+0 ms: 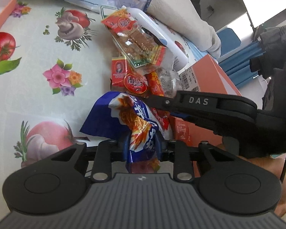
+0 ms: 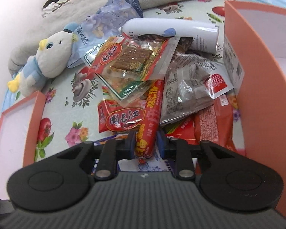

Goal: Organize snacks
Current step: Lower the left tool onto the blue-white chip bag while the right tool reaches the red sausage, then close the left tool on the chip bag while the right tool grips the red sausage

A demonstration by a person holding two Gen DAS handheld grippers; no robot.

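Observation:
A pile of snack packs lies on a flowered tablecloth [image 1: 47,99]. My left gripper [image 1: 142,145] is shut on a crumpled blue-and-white noodle snack bag [image 1: 135,118] at the near end of the pile. In the right wrist view my right gripper [image 2: 145,145] is shut on the near end of a long red sausage stick [image 2: 151,110]; the left wrist view shows the same gripper [image 1: 160,105] reaching in from the right, just past the blue bag. Beyond lie a red pack [image 2: 122,118] and a clear pack of brown strips [image 2: 131,61].
An orange box [image 2: 257,76] stands close on the right of the pile and another orange box [image 2: 34,114] on the left. A white bottle [image 2: 171,30], a dark clear pack [image 2: 185,87], a purple-blue bag [image 2: 112,17] and a plush toy [image 2: 51,57] lie behind.

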